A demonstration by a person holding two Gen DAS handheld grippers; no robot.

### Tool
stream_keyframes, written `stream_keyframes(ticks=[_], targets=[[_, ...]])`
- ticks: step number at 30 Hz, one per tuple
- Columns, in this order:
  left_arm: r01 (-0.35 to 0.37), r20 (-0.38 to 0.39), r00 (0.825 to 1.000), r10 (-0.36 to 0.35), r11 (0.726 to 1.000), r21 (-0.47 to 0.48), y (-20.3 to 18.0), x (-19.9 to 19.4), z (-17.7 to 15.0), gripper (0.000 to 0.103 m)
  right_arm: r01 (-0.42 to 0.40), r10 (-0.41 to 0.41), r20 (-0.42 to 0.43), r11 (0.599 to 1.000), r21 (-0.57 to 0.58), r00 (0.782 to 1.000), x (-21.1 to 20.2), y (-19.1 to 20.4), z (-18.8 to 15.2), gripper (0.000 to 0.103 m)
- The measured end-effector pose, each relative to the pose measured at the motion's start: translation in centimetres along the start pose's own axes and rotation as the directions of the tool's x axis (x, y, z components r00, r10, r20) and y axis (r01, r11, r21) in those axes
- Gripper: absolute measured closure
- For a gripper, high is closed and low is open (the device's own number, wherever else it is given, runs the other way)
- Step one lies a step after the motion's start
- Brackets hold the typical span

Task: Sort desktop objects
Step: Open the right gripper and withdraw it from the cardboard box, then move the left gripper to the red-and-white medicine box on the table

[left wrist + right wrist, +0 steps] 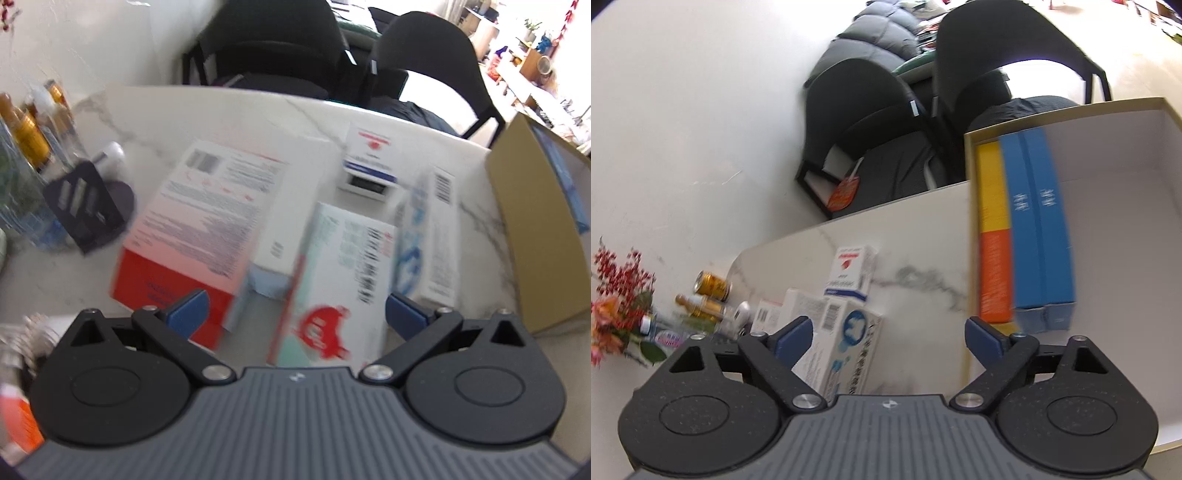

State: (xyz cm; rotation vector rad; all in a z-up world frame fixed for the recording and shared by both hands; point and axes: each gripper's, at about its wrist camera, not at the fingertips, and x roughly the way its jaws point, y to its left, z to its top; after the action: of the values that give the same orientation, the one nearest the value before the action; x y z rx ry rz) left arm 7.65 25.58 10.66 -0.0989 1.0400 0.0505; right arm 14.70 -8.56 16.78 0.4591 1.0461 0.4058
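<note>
A: Boxes crowd the marble table (229, 110) under the left gripper (295, 314). Its jaws stand wide apart with nothing pressed between the pads. A mint box (332, 277) with a red blot lies right ahead of it at 12 o'clock.

B: What sits around that one?

A: A red-and-white box (195, 229) at 10 o'clock, touching or overlapping a plain white box (291, 199) behind it. A blue-patterned box (424, 236) lies just beside the mint one at 2 o'clock. A small white box (371, 162) with a blue band sits farther off at 12. The picture is blurred, so I cannot read the print.

B: And the right gripper (888, 339)?

A: Also spread wide and holding nothing; bare table shows between its pads. A tan carton (971, 177) stands open at 1 to 2 o'clock. Inside it, against its left wall, lie a yellow-and-orange box (993, 240) and two blue boxes (1038, 229) side by side, touching.

B: Is the carton seen from the left too?

A: Yes, its tan wall (532, 229) is at 3 o'clock there, near the table's edge.

B: Anything else?

A: In the right view the blue-patterned box stands at 10 o'clock beside the left finger (794, 339), and gold bottles (709, 291) and red flowers (620, 291) lie far left at 9. Black chairs (871, 122) stand beyond the table.
</note>
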Motion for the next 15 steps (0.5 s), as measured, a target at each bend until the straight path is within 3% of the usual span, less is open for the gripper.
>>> stream_keyframes(ticks=[4,8,11,15], targets=[[-0.105,-0.012,0.994,0.106,0.993,0.056,1.2,0.6,1.2,0.000,-0.009,0.009,-0.027,1.000,-0.002,1.000,0.7,0.7,-0.6,0.010],[-0.125,-0.085,0.988,0.132,0.989,0.079,2.4,1.9,1.2,0.000,-0.016,0.016,-0.040,1.000,-0.003,0.999,1.0,1.1,-0.9,0.010],[-0.092,-0.109,0.989,0.098,0.994,0.059,3.1,2.6,0.6,0.000,-0.026,0.025,-0.048,1.000,-0.011,0.999,1.1,1.5,-1.2,0.010],[-0.126,-0.089,0.987,0.133,0.989,0.072,3.6,2.9,0.7,0.000,-0.025,0.023,-0.058,0.999,-0.026,0.998,1.3,1.9,-1.4,0.010]])
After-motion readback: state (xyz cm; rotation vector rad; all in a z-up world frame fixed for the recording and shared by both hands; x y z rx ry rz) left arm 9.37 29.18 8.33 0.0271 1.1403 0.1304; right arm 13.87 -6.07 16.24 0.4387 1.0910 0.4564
